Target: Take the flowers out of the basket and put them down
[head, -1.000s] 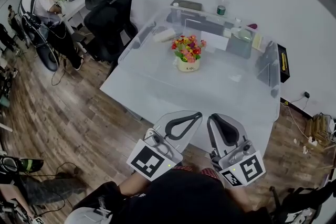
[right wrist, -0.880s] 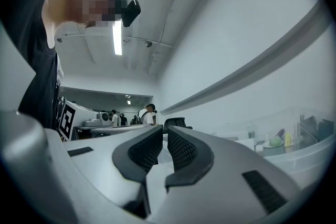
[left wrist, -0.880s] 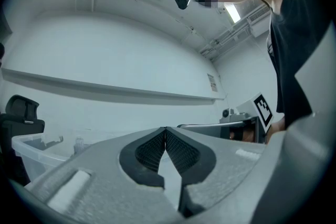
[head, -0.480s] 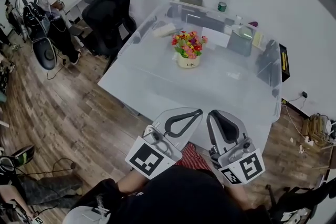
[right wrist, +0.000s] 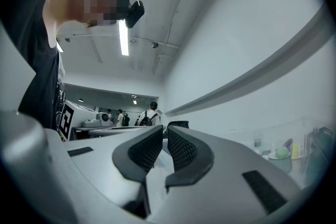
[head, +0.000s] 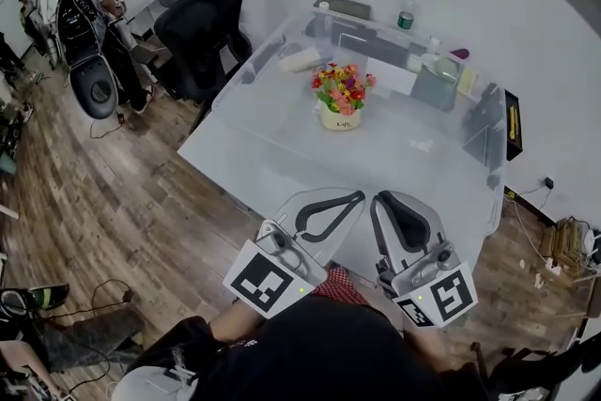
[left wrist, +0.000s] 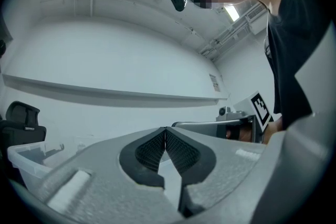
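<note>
With fingers closed and empty, the left gripper and right gripper could topple the basket of flowers at 12 o'clock

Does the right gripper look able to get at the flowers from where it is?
Probably yes: only bare table lies between the right gripper and the flowers, though it is well short of them and its jaws are shut.

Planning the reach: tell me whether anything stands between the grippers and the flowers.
Nothing visible does: only bare table lies between the left gripper, the right gripper and the flowers in their basket.
</note>
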